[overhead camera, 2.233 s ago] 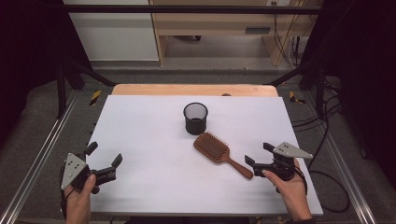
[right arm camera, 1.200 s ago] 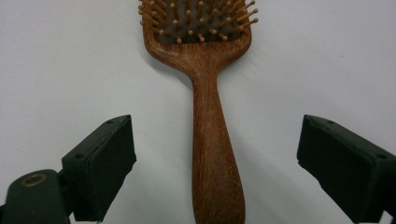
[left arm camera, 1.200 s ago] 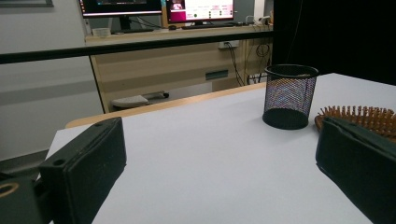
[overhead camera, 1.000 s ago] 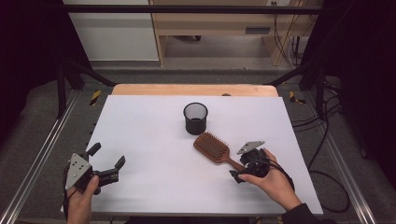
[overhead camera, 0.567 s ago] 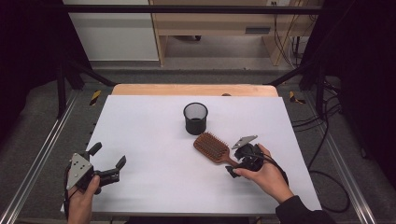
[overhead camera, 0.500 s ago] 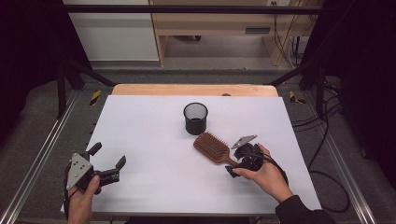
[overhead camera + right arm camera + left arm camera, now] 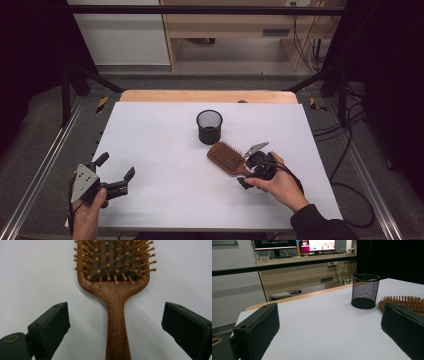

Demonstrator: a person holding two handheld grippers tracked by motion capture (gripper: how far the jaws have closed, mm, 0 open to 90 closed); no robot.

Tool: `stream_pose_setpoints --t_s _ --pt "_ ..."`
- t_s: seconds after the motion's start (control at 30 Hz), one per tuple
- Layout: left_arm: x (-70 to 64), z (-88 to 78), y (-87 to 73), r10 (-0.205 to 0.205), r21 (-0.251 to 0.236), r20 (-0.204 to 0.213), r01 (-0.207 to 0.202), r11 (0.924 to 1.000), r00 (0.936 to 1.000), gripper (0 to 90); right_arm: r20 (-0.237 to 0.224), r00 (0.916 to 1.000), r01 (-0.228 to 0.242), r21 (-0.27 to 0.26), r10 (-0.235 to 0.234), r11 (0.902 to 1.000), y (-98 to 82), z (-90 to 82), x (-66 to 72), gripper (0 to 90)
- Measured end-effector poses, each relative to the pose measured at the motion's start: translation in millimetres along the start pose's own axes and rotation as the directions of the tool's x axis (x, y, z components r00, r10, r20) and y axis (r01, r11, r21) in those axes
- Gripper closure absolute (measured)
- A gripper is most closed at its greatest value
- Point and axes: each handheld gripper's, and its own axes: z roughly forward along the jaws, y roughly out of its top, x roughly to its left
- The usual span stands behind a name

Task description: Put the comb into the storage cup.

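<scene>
Right gripper view cuts off hairbrush (image 7: 113,270) top, handle end.

Lab or office recording setup: white surface (image 7: 150,130) inside a metal rail frame (image 7: 45,165) with black curtains (image 7: 30,50) at the sides, loose cables (image 7: 350,150) on grey carpet, lit monitors (image 7: 294,243) on a wooden desk (image 7: 307,270) behind.

White rectangular table (image 7: 165,150) w/ wood far edge. On it: brown wooden paddle hairbrush (image 7: 226,158), handle between right gripper (image 7: 250,176) jaws; black wire-mesh cup (image 7: 209,127) just beyond brush.
</scene>
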Motion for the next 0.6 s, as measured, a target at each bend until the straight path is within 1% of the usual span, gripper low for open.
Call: stream_pose_setpoints --t_s 0.5,0.6 --pt "0.5 0.5 0.2 0.000 -0.001 0.000 0.000 1.0000 1.0000 2.2 -0.022 0.9997 0.005 0.012 -0.005 0.9999 3.6 10.8 -0.1 7.6" --pt "0.3 1.2 0.2 0.002 0.002 0.002 -0.002 1.0000 1.0000 2.1 -0.024 0.9997 0.003 0.013 -0.003 0.9999 4.2 11.8 0.2 9.7"
